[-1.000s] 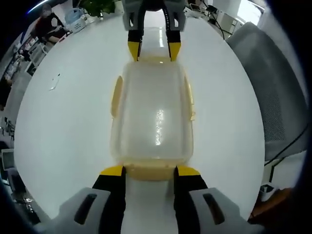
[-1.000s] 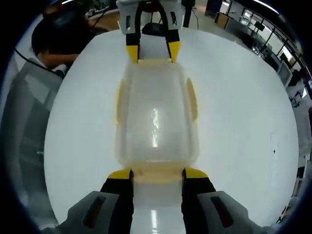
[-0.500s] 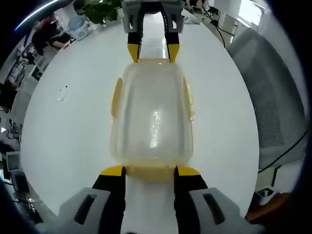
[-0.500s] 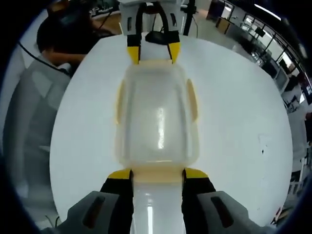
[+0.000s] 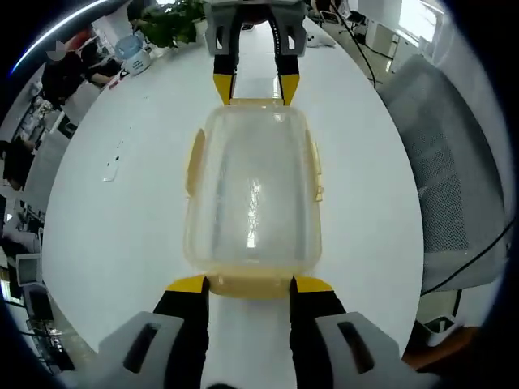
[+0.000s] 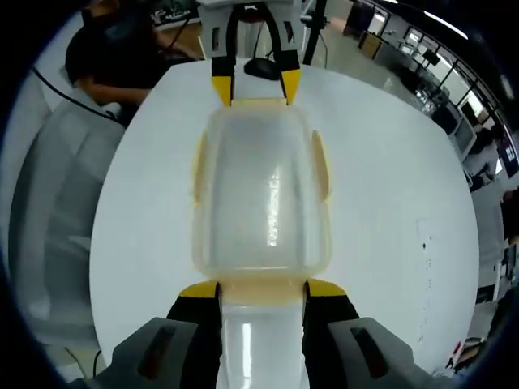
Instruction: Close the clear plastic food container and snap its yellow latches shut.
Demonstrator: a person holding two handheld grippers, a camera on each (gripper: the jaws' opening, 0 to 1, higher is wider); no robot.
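Note:
A clear plastic food container (image 5: 251, 194) with its lid on hangs above the white table (image 5: 122, 227), held end to end between my two grippers. My left gripper (image 5: 247, 285) is shut on the yellow latch at the near end in the left gripper view. My right gripper (image 5: 255, 85) holds the far end there. In the right gripper view the right gripper (image 6: 262, 289) is shut on its near end latch of the container (image 6: 259, 194), with the left gripper (image 6: 255, 87) opposite. Yellow side latches (image 5: 195, 162) (image 5: 315, 166) lie flat against the walls.
A grey mesh chair (image 5: 454, 162) stands by the table's edge, also seen as the chair (image 6: 49, 211) on the left. A small object (image 5: 112, 168) lies on the table. A potted plant (image 5: 166, 20) and seated people (image 5: 65, 73) are at the far side.
The table has dropped away and looks smaller in both views while the container keeps its size. Both grippers have risen together with the container.

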